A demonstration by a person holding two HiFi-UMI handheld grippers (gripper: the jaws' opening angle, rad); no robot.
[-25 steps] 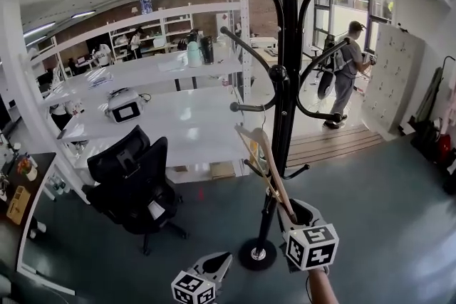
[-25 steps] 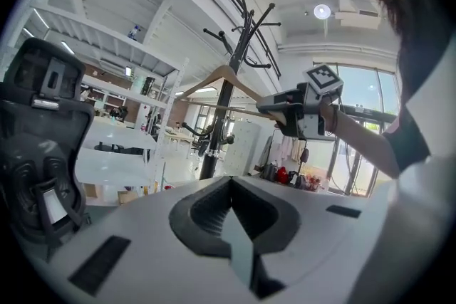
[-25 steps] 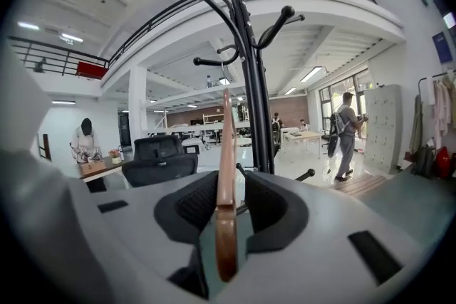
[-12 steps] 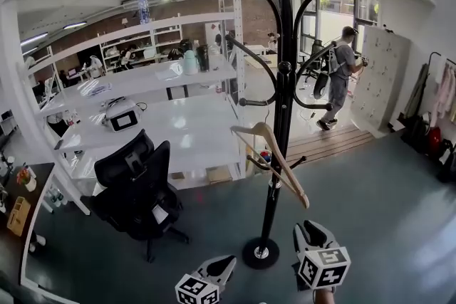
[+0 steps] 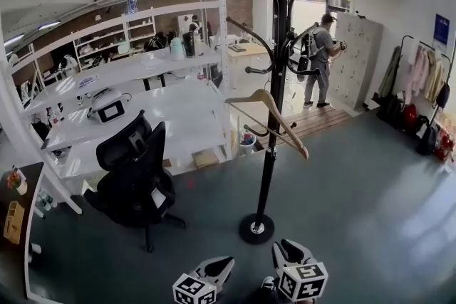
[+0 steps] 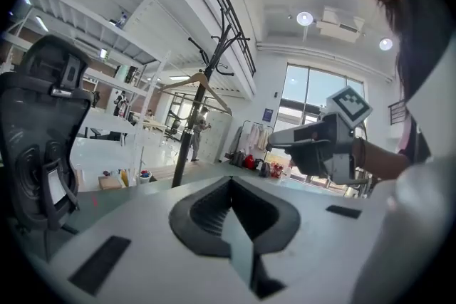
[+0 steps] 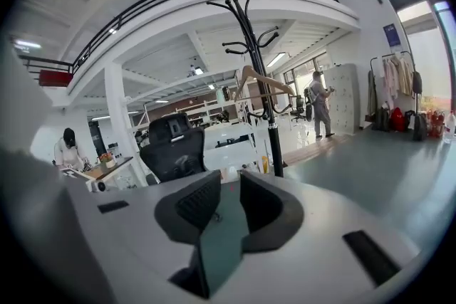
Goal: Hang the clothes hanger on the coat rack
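Hanger [image 5: 285,122] location: on the coat rack [image 5: 266,174], caught over one of the lower arms, close against the black pole. No gripper touches it. We judge that the rack alone carries its weight, so the hanging step reads as done.

Right gripper [image 7: 229,181]: jaws spread, nothing between them, only floor [image 5: 356,210] showing through the gap. We take the spread jaws to fit a hanger already let go. Left gripper [image 6: 229,181]: jaws pressed together, pinching nothing; it appears to have no part in this task. Both are held low near the person, well apart from the rack and short of its round base. This looks to us like a rest posture, not an approach.

Hanger appearance: pale wood, triangular, two sloping shoulders joined by a thin lower bar. It hangs tilted; in the head view the right shoulder drops lower than the left. The hook itself is too small to make out, so we cannot tell how deeply it seats on the arm. The tilt suggests an off-centre seat, and a nudge might swing it.
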